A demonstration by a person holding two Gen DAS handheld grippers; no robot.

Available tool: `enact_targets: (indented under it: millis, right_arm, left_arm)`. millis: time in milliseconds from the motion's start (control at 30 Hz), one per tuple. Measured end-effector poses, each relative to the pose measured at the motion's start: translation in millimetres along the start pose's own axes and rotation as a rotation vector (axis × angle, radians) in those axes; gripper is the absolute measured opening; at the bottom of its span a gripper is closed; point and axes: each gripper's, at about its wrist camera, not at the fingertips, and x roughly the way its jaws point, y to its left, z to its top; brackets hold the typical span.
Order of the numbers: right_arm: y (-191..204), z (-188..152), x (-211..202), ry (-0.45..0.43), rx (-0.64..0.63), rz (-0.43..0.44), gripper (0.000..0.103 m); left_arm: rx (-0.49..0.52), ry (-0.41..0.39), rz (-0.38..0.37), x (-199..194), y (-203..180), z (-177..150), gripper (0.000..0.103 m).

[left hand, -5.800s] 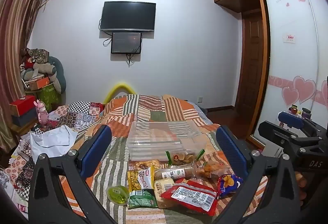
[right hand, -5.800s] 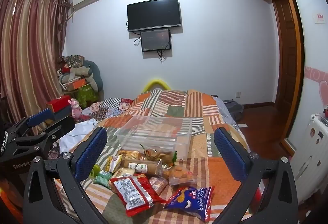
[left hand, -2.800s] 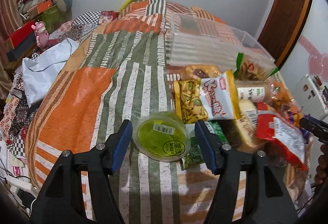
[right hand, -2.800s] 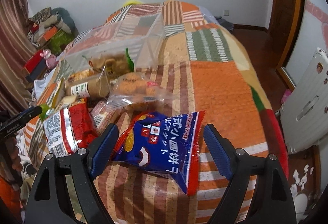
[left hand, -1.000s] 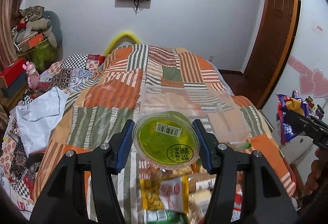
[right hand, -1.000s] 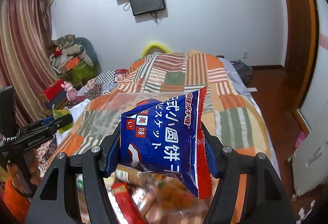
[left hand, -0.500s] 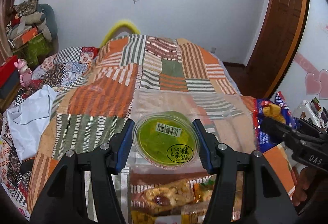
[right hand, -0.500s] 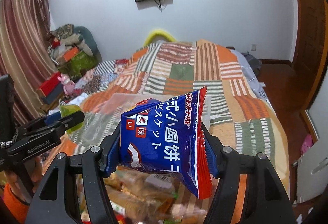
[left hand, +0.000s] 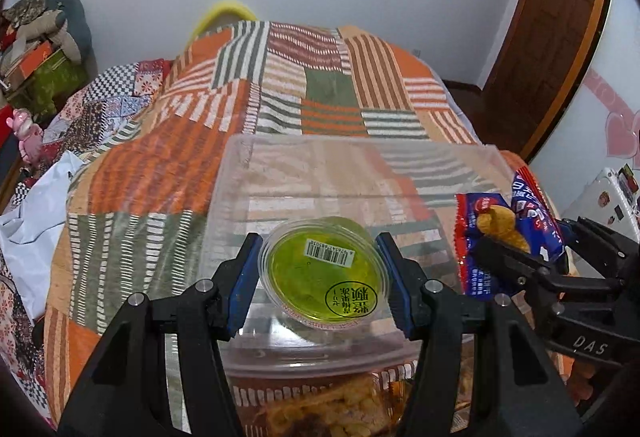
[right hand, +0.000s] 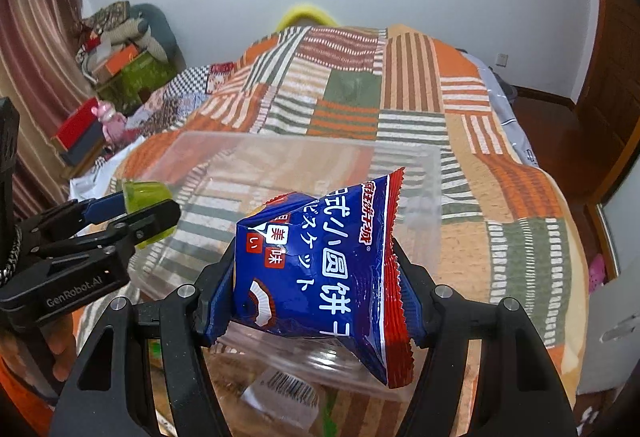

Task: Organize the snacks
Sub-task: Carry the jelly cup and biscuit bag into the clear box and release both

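My left gripper (left hand: 320,277) is shut on a round green jelly cup (left hand: 324,273) with a barcode lid and holds it over the clear plastic bin (left hand: 352,165) on the bed. My right gripper (right hand: 316,297) is shut on a blue and red biscuit bag (right hand: 320,261) and holds it above the same bin (right hand: 304,153). In the left wrist view the right gripper (left hand: 532,253) with the bag (left hand: 500,225) is at the bin's right side. In the right wrist view the left gripper (right hand: 132,213) with the cup (right hand: 144,197) is at the bin's left side.
Other snack packs (left hand: 332,409) lie on the patchwork bedspread (left hand: 160,165) just in front of the bin. A pile of boxes and toys (right hand: 120,57) stands left of the bed. A wooden door (left hand: 552,17) is at the right.
Both grippers have carried their snacks forward and down over the clear bin. The cup and bag stay gripped.
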Motion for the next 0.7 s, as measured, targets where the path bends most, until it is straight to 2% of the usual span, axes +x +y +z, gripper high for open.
enact_targets:
  millis: [200,267,400,600,700]
  right_arm:
    - [1,-1,6,0.015,-0.026,-0.015,0.066]
    - [2,0,6,0.016,-0.036,-0.020,0.066]
    - [4,2,-2,-0.007,-0.049,-0.024,0.074]
    - [7,1,-25,-0.053,-0.072,-0.038,0.078]
    - [6,-2,-40,-0.076,-0.076,-0.035,0.079]
  left_arm:
    - [0.008,0.036,0.005,13,2,-2,0.057]
    - [0.005,0.022,0.009,11,2,-2,0.057]
    - [0.015,-0.005,0.011,-1,2,-1,0.058]
    - [0.025,-0.043,0.010,-33,2,-3,0.058]
    - [0.036,-0.062,0.013,-52,2,-7,0.065]
